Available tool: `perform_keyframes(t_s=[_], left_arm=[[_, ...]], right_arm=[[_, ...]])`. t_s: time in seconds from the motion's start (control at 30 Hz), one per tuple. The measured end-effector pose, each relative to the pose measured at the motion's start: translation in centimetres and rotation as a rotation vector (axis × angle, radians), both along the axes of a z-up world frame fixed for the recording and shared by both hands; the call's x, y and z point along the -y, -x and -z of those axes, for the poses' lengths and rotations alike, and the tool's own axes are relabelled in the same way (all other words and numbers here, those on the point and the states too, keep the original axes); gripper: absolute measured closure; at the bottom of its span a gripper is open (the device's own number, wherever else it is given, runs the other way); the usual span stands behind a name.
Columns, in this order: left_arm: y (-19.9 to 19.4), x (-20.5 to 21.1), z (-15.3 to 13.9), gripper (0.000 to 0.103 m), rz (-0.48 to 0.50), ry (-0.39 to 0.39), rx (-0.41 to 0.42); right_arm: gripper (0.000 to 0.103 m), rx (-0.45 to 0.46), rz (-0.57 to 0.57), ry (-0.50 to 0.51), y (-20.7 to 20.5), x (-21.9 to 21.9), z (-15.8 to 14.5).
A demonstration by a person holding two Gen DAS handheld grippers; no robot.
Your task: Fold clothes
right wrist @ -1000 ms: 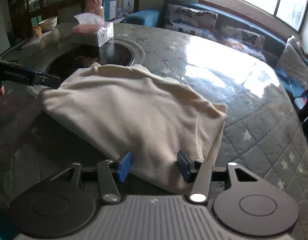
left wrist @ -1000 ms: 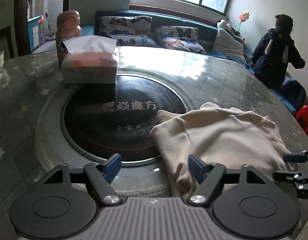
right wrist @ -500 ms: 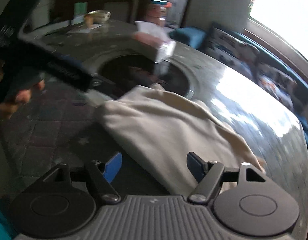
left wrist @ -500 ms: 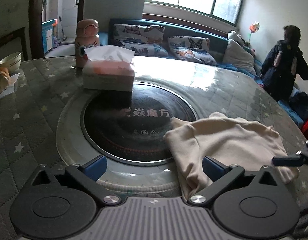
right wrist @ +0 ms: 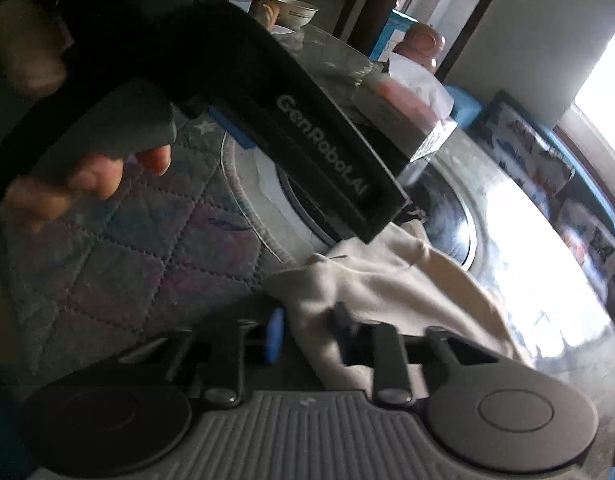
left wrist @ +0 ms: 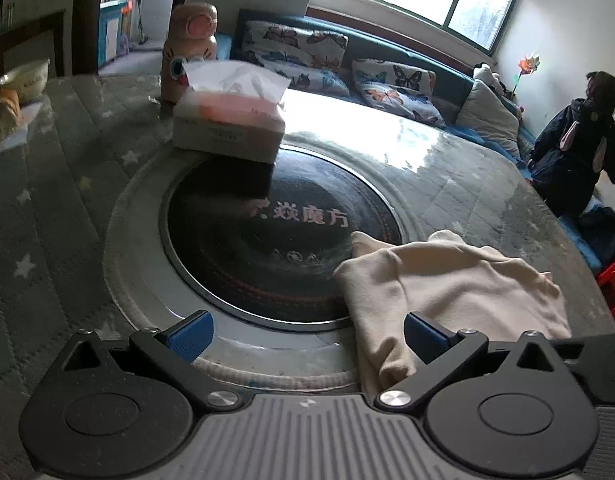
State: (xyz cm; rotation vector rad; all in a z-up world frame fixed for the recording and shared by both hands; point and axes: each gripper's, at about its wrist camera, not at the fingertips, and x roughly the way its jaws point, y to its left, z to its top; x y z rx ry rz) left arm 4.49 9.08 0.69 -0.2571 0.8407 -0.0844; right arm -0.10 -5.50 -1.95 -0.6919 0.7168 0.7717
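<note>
Two grippers are in use over a round table (left wrist: 459,168) covered in quilted, star-printed cloth under a glossy clear sheet. A cream garment (left wrist: 447,292), folded into a compact bundle, lies at the near right of the table, its far left corner overlapping the rim of the black inset heater plate (left wrist: 267,240). The left gripper (left wrist: 307,334) stands with its jaws at their widest; the garment's near left edge lies between the blue pads, close beside the right one, with no pressure from either. The right gripper (right wrist: 307,326) has just been closing its jaws and now pinches a fold at the garment's near left corner (right wrist: 307,300) between narrow-set pads. In the right wrist view, blurred, the body of the left gripper crosses the upper left, with the person's left hand (right wrist: 87,176) around its grip. A tissue box (left wrist: 229,122) sits at the heater plate's far edge, with a pink bottle (left wrist: 189,50) just behind it. Beyond the table at far right, another person (left wrist: 575,140) in a dark coat stands near the sofa (left wrist: 387,64).
</note>
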Motion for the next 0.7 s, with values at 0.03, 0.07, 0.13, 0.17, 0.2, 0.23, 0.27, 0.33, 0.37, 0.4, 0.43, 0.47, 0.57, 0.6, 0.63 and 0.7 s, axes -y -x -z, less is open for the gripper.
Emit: perform_keyframes(t_s=[0.03,0.07,0.13,0.17,0.2,0.23,0.27,0.33,0.37,0.4,0.43,0.47,0.57,0.6,0.63,0.7], left_arm=[[-0.1,0.0,-0.1,0.000,0.000,0.014,-0.003],[-0.3,0.1,-0.1,0.000,-0.005,0.030,-0.008],[-0.7,0.3,-0.3,0.000,-0.015,0.074,-0.020],[-0.9,0.4,-0.4,0.000,-0.018,0.093,-0.025],[-1.0,0.7,-0.4,0.000,-0.022,0.108,-0.031],[-1.3,1.0,-0.3,0.000,-0.026,0.119,-0.040],[-1.5,1.2,-0.2,0.000,-0.028,0.130,-0.049],[-2.0,1.8,0.1,0.000,-0.019,0.153,-0.068],[-2.1,2.1,0.3,0.001,-0.013,0.164,-0.073],[-2.3,2.4,0.4,0.002,-0.007,0.180,-0.082],[-2.5,2.5,0.5,0.003,-0.008,0.200,-0.092],[-2.7,2.7,0.6,0.005,-0.008,0.221,-0.102],[-3.2,2.9,1.3,0.017,-0.009,0.294,-0.141],[-3.3,2.9,1.6,0.020,-0.008,0.317,-0.153],[-3.4,3.0,1.7,0.022,-0.008,0.332,-0.159],[-3.4,3.2,1.8,0.031,-0.017,0.337,-0.157]], right_arm=[[0.091,-0.018,0.015,-0.032,-0.3,0.4,-0.3],[0.092,-0.041,0.034,-0.070,-0.7,0.9,-0.7],[0.093,-0.085,0.067,-0.139,-1.5,1.9,-1.4],[0.093,-0.102,0.082,-0.167,-1.8,2.4,-1.8],[0.093,-0.118,0.098,-0.199,-2.1,3.0,-2.2],[0.093,-0.133,0.111,-0.224,-2.3,3.5,-2.6],[0.093,-0.148,0.119,-0.245,-2.6,3.9,-2.9],[0.093,-0.173,0.132,-0.287,-3.0,4.7,-3.4],[0.093,-0.177,0.134,-0.297,-3.2,5.0,-3.6],[0.094,-0.184,0.136,-0.310,-3.4,5.4,-3.8],[0.094,-0.193,0.138,-0.327,-3.7,5.7,-4.0],[0.094,-0.203,0.141,-0.343,-4.0,6.1,-4.2],[0.094,-0.215,0.144,-0.380,-4.3,7.0,-4.6],[0.094,-0.217,0.144,-0.394,-4.2,7.3,-4.8],[0.094,-0.222,0.143,-0.404,-4.0,7.6,-4.8],[0.095,-0.230,0.139,-0.413,-3.6,8.0,-4.7]])
